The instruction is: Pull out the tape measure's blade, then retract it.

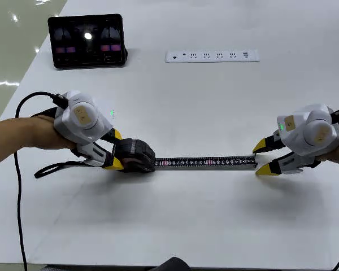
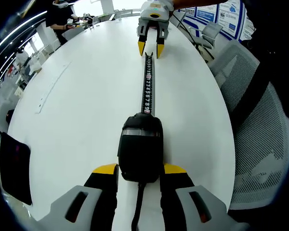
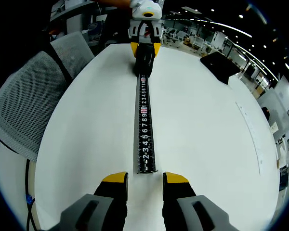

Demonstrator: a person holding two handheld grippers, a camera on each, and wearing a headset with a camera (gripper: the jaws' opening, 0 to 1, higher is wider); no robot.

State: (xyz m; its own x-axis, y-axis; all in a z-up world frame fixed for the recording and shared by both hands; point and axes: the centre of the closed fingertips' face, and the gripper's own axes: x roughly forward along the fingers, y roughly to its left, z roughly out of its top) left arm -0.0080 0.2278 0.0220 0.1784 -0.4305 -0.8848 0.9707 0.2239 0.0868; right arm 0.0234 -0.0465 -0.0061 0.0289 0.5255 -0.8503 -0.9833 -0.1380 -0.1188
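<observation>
looked down on a broad white table (image 1: 175, 226), smooth and matt, with a rounded end in the gripper views. traced a thin black cable (image 1: 16, 180) down its near left side. found the left gripper (image 1: 117, 149) clamped on the tape measure (image 1: 134, 155), with yellow-tipped jaws pressed to either side of the stubby, rounded black case resting on the table. noted a flat black strap (image 1: 56, 167) trailing from the case toward the person's arm. followed the blade (image 1: 206, 162), a narrow dark strip with pale numerals, drawn out flat across the surface toward the right gripper (image 1: 262, 157). saw those jaws parted, with the blade's end just in front of the tips and in line with the gap, not pinched. farther back, spotted a long white power strip (image 1: 212, 56) and a glossy black tablet (image 1: 87, 40) propped up with its screen lit. beyond the table, made out a shiny pale floor (image 1: 11, 34), a grey mesh chair (image 2: 260, 144) and dim rows of office desks (image 3: 183, 31).
</observation>
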